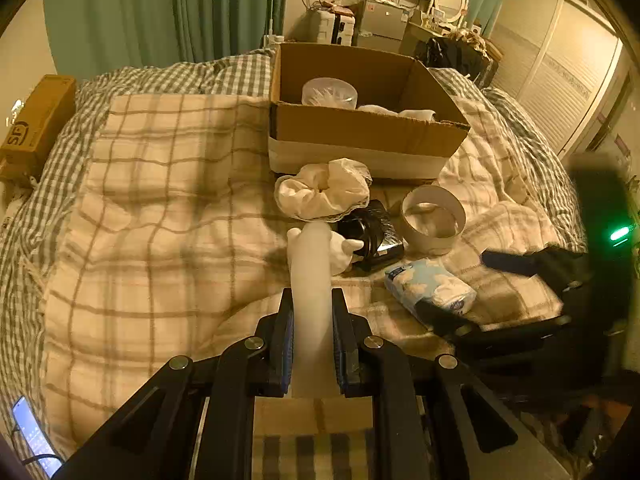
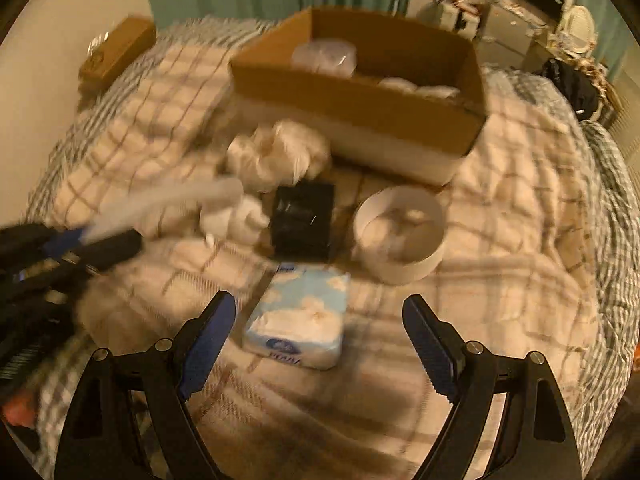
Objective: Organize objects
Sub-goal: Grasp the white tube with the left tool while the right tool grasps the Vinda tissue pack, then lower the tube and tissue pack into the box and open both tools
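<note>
My left gripper (image 1: 311, 300) is shut on a long white tube (image 1: 310, 280) and holds it above the bed; both also show at the left of the right wrist view (image 2: 168, 200). My right gripper (image 2: 320, 312) is open and empty, just in front of a blue tissue pack (image 2: 300, 312), which also shows in the left wrist view (image 1: 430, 286). An open cardboard box (image 1: 360, 128) stands further back with a clear tub (image 1: 329, 92) and white items inside. Before it lie a white scrunchie (image 1: 324, 190), a black packet (image 1: 374, 236), a white ring-shaped container (image 1: 434, 220) and a small white figure (image 1: 342, 252).
A checked quilt (image 1: 160, 200) covers the bed. A long brown box (image 1: 38, 124) lies at its left edge and a phone (image 1: 34, 436) at the near left. Green curtains, a desk with clutter and a wardrobe stand beyond the bed.
</note>
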`<state>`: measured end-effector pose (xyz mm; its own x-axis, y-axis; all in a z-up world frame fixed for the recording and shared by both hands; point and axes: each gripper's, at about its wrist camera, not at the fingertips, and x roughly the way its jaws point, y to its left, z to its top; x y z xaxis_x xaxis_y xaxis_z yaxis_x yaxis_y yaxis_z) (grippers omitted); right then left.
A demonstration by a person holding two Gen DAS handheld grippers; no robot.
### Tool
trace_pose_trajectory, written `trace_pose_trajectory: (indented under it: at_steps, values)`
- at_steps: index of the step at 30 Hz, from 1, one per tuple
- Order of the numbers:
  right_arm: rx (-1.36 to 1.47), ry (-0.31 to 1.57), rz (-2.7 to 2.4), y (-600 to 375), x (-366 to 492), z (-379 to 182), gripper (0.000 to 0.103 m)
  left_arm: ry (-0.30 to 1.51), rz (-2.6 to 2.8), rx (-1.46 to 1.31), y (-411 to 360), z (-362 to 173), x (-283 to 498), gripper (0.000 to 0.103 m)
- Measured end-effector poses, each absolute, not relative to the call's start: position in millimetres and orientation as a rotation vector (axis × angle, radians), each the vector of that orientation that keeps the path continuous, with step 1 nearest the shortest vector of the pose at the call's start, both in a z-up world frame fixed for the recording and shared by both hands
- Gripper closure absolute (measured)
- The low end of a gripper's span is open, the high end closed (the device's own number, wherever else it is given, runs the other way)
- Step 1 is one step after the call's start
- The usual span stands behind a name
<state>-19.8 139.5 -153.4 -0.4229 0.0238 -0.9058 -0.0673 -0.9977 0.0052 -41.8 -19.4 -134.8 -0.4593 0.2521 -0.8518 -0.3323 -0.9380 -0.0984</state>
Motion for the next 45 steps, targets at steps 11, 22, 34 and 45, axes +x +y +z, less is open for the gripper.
trace_pose_trajectory:
  at_steps: [11, 22, 34, 45]
  values:
    - [-1.694, 0.042, 2.629, 130.6, -10.4, -161.8, 0.047, 0.122, 2.409, -1.369, -14.6, -119.5, -27.9, 0.087]
    - [-1.379, 0.036, 2.786, 148.8, 5.0, -72.9, 0.048, 0.150, 2.416, -1.248, 7.7, -70.9, -38.1, 0.087]
    - [-1.069, 0.057, 2.886, 202.1, -61.0, 24.5, 0.048, 0.231, 2.482, -1.017, 64.7, 3.9, -136.9, 0.087]
    - [-1.088, 0.178, 2.843, 252.3, -152.3, 22.3, 0.049, 0.273, 2.491, -1.106, 104.4, -40.0, -231.4, 0.087]
